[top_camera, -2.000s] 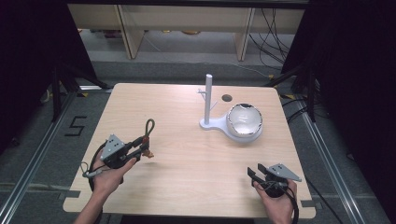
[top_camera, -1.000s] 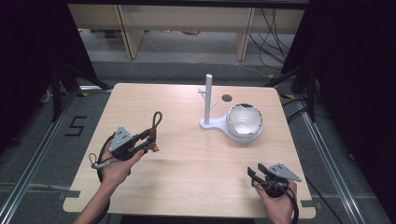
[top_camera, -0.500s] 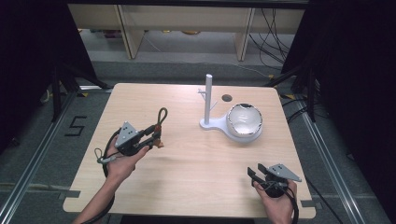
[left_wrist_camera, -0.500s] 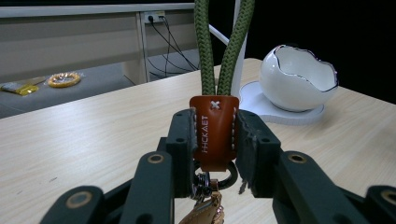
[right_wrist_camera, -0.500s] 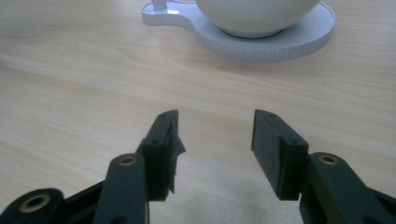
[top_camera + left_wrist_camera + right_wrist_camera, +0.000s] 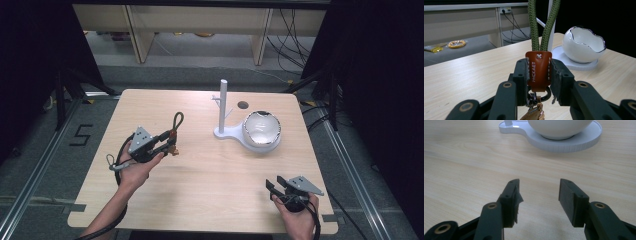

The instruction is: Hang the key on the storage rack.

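Wooden table (image 6: 200,185) is sitting under both tongs. Up past them, a white stand (image 6: 226,131) is holding a white egg-shaped bowl (image 6: 261,131). Left gripper (image 6: 539,72) is pinching the keychain (image 6: 538,71) by its brown leather tab, with the green rope loop sticking up above the jaws. Right gripper (image 6: 539,200) is resting spread apart, pinching nothing, pointing toward the stand.

my left gripper (image 6: 167,142): black jaws, brass-ish rivets, grey three-cornered plate on top | black cable looped off the back | my right gripper (image 6: 272,187): same black build, grey plate, flat dark pads (image 6: 567,198), one a bit frayed | forearms bare, no sleeves
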The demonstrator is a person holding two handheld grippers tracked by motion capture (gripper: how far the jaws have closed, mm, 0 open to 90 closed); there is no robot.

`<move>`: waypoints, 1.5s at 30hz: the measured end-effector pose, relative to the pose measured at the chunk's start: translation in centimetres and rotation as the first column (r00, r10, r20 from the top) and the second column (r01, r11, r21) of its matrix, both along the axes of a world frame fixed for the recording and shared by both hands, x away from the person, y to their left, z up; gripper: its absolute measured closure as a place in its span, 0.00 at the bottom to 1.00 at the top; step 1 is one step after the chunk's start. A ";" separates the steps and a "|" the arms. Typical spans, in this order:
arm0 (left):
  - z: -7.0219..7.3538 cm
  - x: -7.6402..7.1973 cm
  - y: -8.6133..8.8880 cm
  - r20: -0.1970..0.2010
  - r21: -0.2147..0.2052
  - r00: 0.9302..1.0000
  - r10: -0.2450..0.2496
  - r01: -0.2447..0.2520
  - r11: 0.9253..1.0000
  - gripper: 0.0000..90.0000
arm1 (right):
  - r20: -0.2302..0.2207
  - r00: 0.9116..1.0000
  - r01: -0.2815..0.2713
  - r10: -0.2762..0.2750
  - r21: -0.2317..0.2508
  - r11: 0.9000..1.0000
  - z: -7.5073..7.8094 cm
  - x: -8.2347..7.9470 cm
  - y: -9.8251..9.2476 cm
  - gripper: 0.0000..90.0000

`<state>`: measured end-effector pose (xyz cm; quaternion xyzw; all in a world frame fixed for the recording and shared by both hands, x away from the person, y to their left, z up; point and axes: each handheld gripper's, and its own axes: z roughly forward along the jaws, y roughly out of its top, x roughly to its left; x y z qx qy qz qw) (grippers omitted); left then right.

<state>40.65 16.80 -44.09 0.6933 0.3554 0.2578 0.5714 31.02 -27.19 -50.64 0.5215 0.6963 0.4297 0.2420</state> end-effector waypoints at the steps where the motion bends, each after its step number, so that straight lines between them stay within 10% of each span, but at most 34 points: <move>1: 0.0 0.1 0.0 -0.002 0.000 1.000 0.002 -0.002 1.000 0.75 | 0.001 1.000 -0.002 0.002 0.002 1.000 0.0 0.0 0.0 0.58; 45: 0.4 2.8 -2.3 0.022 0.024 1.000 -0.009 0.009 1.000 0.75 | 0.004 1.000 0.010 -0.010 0.019 1.000 0.1 -0.4 -0.3 0.58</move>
